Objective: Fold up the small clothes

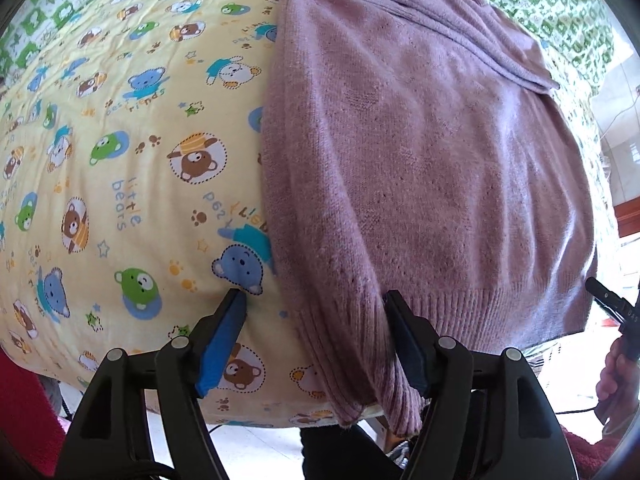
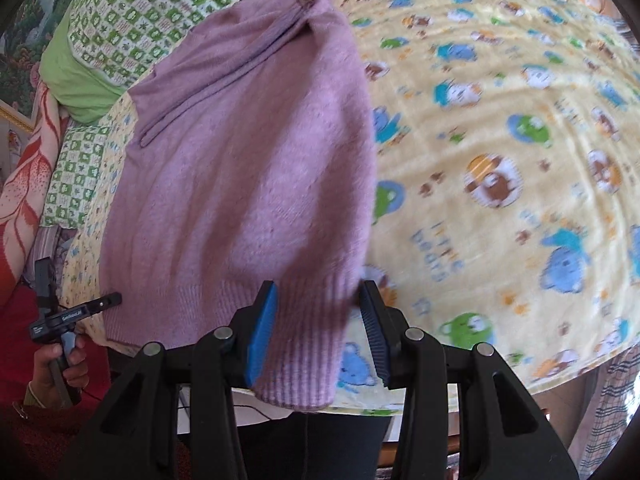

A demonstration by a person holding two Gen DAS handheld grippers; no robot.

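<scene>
A small pink knitted sweater (image 1: 420, 152) lies flat on a yellow bear-print blanket (image 1: 120, 140), ribbed hem toward me, one sleeve folded across its upper part. My left gripper (image 1: 312, 300) is open above the near edge, its right finger over the sweater's left ribbed corner, its left finger over the blanket. The sweater also shows in the right wrist view (image 2: 248, 160). My right gripper (image 2: 320, 288) is open, its fingers either side of a ribbed cuff or corner (image 2: 304, 344) that hangs over the edge.
A green checked sheet (image 1: 560, 8) lies beyond the blanket. A green pillow (image 2: 76, 68) and a red patterned cloth (image 2: 24, 184) sit at far left. The other hand-held gripper (image 2: 72, 316) shows at left. The near edge drops to a tiled floor (image 1: 248, 448).
</scene>
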